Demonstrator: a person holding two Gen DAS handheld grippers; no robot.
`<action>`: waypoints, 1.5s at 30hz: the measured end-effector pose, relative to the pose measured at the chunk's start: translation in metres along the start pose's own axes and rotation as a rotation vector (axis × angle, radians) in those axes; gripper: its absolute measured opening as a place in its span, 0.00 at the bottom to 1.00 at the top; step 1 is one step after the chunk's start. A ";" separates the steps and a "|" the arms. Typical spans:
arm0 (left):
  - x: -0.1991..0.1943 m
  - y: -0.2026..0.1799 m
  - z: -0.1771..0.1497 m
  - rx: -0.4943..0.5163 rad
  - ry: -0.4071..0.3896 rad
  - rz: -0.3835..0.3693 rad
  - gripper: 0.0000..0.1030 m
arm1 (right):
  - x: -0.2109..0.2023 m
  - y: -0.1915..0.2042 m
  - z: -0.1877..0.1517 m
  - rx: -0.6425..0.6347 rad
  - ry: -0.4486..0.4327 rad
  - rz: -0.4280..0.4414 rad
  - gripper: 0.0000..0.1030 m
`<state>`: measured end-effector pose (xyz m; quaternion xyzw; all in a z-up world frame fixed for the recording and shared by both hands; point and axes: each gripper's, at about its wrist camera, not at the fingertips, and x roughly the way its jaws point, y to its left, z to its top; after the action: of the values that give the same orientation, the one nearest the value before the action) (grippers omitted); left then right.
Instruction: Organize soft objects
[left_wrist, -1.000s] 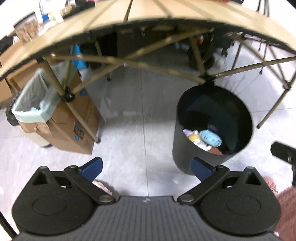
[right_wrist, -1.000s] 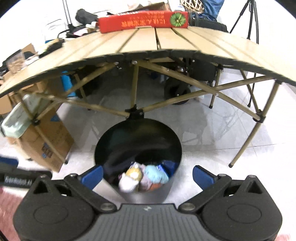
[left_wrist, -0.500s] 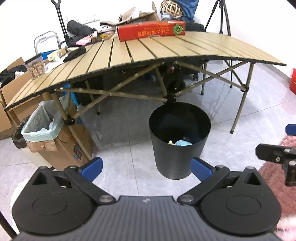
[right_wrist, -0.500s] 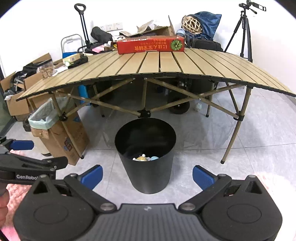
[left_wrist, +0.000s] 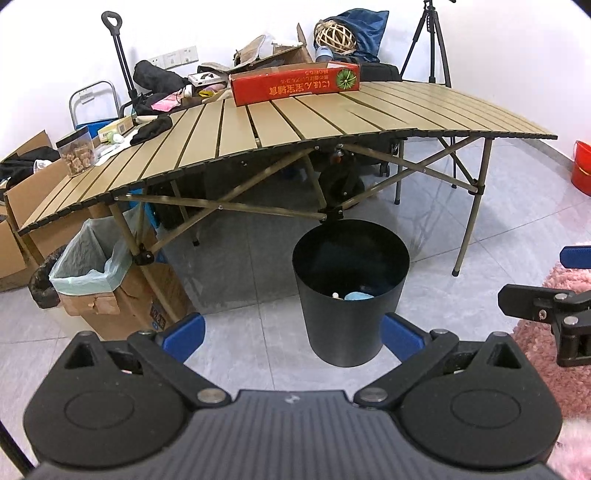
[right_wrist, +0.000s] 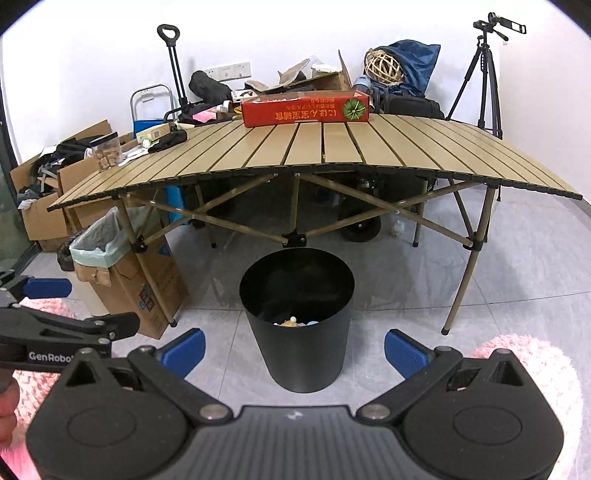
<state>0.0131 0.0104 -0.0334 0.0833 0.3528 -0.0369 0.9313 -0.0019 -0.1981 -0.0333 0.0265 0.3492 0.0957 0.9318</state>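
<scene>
A black round bin (left_wrist: 347, 325) (right_wrist: 299, 354) stands on the grey floor tiles just in front of the folding table. Soft toys (left_wrist: 356, 295) (right_wrist: 293, 322) lie at its bottom; only a light blue one and a yellowish one peek over the rim. My left gripper (left_wrist: 291, 334) is open and empty, held back from the bin. My right gripper (right_wrist: 293, 349) is also open and empty, facing the bin from a little distance. Each gripper shows at the edge of the other's view.
A slatted folding table (right_wrist: 325, 155) with crossed legs stands behind the bin, carrying a red box (right_wrist: 306, 109) and clutter. A cardboard box with a green bag liner (left_wrist: 92, 258) stands left. A pink fluffy rug (left_wrist: 565, 295) (right_wrist: 535, 369) lies near me. A tripod (right_wrist: 484, 74) stands back right.
Both grippers have pulled up and back from right above the bin. The bin now looks smaller and the whole table top has come into view.
</scene>
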 end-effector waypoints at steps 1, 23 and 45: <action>-0.001 0.000 0.000 0.000 -0.001 0.000 1.00 | -0.001 0.000 0.000 0.001 -0.002 0.000 1.00; -0.007 -0.004 0.000 0.008 -0.021 -0.005 1.00 | -0.004 -0.001 0.000 -0.001 -0.011 -0.003 1.00; -0.008 -0.002 0.003 -0.004 -0.028 -0.014 1.00 | -0.006 -0.002 0.001 -0.002 -0.016 -0.005 1.00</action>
<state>0.0085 0.0078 -0.0263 0.0786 0.3404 -0.0438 0.9360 -0.0055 -0.2009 -0.0288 0.0256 0.3419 0.0937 0.9347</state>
